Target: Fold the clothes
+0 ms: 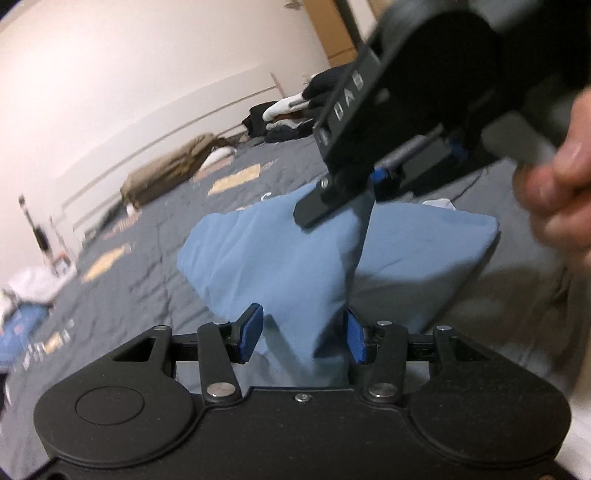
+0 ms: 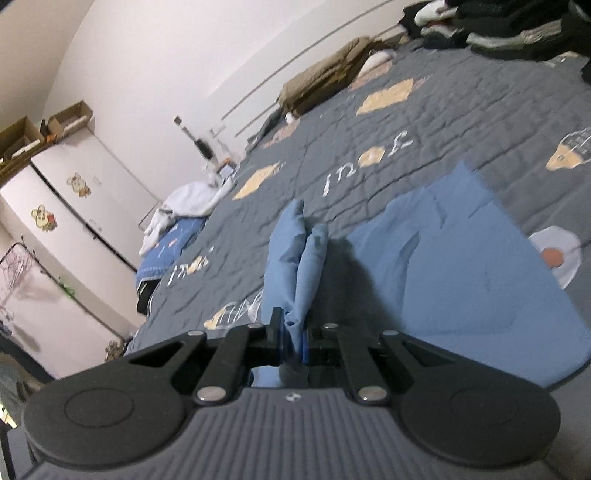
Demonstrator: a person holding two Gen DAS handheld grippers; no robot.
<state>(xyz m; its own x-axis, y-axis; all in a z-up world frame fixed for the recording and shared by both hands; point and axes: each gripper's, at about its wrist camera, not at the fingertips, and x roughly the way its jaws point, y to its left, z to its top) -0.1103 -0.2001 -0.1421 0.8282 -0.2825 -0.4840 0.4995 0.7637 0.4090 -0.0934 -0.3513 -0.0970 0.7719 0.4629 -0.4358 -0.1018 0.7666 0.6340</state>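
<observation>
Two grippers on one blue garment (image 2: pixel 461 280), that's the whole setup. The garment is a thin, light blue piece spread partly on the bed (image 2: pixel 461 122), with part of it pulled up off the grey quilt.

Right gripper (image 2: pixel 293 339) is clamped down tight on a bunched fold of the cloth; you can see the pleats squashed between the blue pads and a tail of fabric running forward from the jaws. Left gripper (image 1: pixel 304 332) is standing wide, pads well apart, with a peak of the cloth rising between them, so the fabric sits in the gap but isn't pinched. From the left wrist view the right gripper (image 1: pixel 325 201) hangs above that same peak, a hand (image 1: pixel 557 192) on its handle.

Handling-wise it looks soft, floppy and nearly weightless, so it'll drape and sag wherever it isn't held, and thin weave like that can slip out of a loose pinch. Best hold is probably on an edge or corner, with a doubled bit of cloth between the pads rather than a single layer.

Count: one blue garment in play, two grippers, one dark pile of clothes (image 2: pixel 498 29) at the far end of the bed, one brown bundle (image 2: pixel 325 81) by the wall.
</observation>
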